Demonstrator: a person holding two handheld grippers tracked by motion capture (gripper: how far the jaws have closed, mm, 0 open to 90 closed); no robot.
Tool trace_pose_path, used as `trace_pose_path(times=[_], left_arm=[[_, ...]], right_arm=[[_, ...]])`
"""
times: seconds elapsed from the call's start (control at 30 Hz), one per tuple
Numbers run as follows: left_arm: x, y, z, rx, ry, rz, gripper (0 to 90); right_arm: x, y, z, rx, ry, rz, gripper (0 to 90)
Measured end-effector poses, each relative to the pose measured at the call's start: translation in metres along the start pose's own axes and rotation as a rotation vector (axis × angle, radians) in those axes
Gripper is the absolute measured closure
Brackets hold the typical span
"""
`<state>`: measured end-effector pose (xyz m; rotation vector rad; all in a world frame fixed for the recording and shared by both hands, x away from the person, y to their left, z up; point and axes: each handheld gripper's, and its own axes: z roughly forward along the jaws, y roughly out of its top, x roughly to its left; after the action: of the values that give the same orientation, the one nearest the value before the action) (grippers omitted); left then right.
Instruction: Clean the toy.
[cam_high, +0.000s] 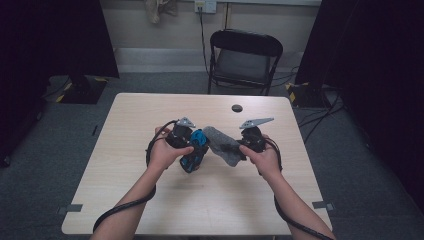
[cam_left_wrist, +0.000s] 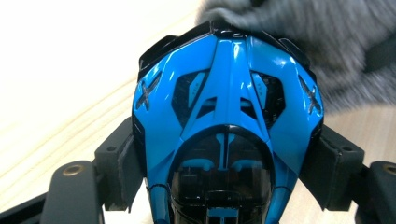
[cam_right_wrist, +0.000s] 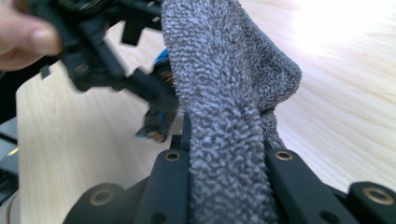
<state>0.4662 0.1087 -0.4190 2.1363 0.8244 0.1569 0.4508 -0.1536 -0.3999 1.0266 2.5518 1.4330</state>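
left claw (cam_left_wrist: 224, 186) grips blue toy (cam_left_wrist: 224, 116) | right claw (cam_right_wrist: 224, 163) pinches grey cloth (cam_right_wrist: 219, 93), seemingly touching toy

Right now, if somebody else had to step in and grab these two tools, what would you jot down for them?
Left gripper: clamped on the blue and black toy, held above the table.
Right gripper: shut on the grey cloth, which drapes toward the toy and touches its far end.
Done: both things are gripped and brought together at mid-table.
Left: probably wiping the toy; how much is already wiped cannot be told. Keep both grips firm.
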Motion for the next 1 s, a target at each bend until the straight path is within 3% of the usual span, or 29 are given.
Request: trace_pose_path(times=[0.23, 0.47, 1.0], left_arm=[[-0.014, 0.002, -0.001, -0.007, -0.038, 0.032, 24.7], [-0.029, 0.007, 0.009, 0.0, -0.075, 0.062, 24.6], [-0.008, 0.001, 0.012, 0.034, -0.014, 0.025, 24.6]], right_arm=[[-0.015, 0.011, -0.008, -0.054, -0.054, 0.052, 77.3], [-0.01, 0.035, -0.001, -0.037, -0.07, 0.032, 77.4], [0.004, 0.033, 0.004, -0.015, 0.024, -0.012, 77.4]])
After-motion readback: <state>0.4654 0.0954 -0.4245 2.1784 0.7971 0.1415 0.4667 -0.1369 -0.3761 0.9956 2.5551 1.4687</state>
